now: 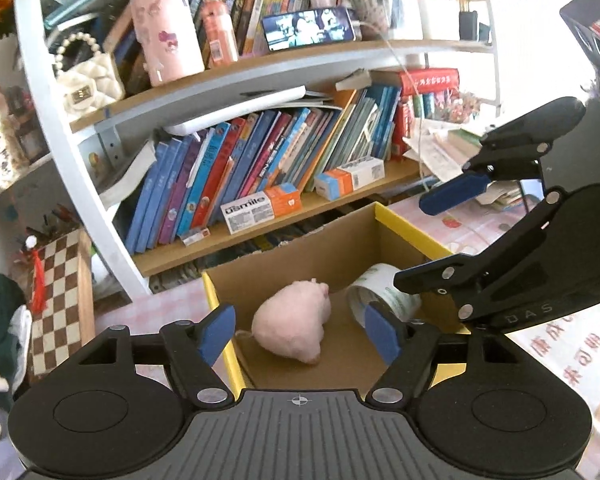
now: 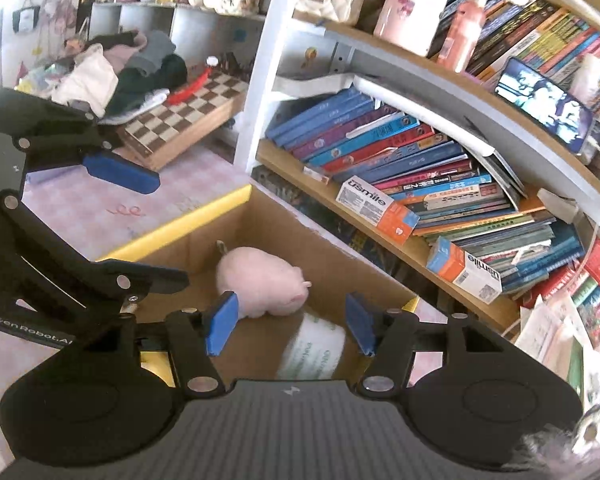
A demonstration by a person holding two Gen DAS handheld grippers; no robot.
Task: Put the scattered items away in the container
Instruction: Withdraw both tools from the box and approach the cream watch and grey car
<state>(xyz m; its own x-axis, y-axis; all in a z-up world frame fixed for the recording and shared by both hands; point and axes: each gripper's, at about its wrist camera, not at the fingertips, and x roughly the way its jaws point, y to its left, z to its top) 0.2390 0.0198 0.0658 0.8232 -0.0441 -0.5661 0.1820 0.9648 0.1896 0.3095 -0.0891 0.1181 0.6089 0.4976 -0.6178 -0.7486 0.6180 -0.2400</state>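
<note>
Fuzzy plush toy [image 1: 290, 326], matt cardboard box [image 1: 300, 240]

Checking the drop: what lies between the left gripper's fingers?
Nothing is gripped. In the left wrist view the left gripper stands open above the box; the pink plush toy lies on its floor.

The cardboard box [image 1: 404, 236] is open-topped. A pink plush toy [image 1: 292, 324] fills its middle floor and a paper roll [image 1: 396, 292] its right side; the bookshelf [image 1: 260, 220] crowds its far wall.
</note>
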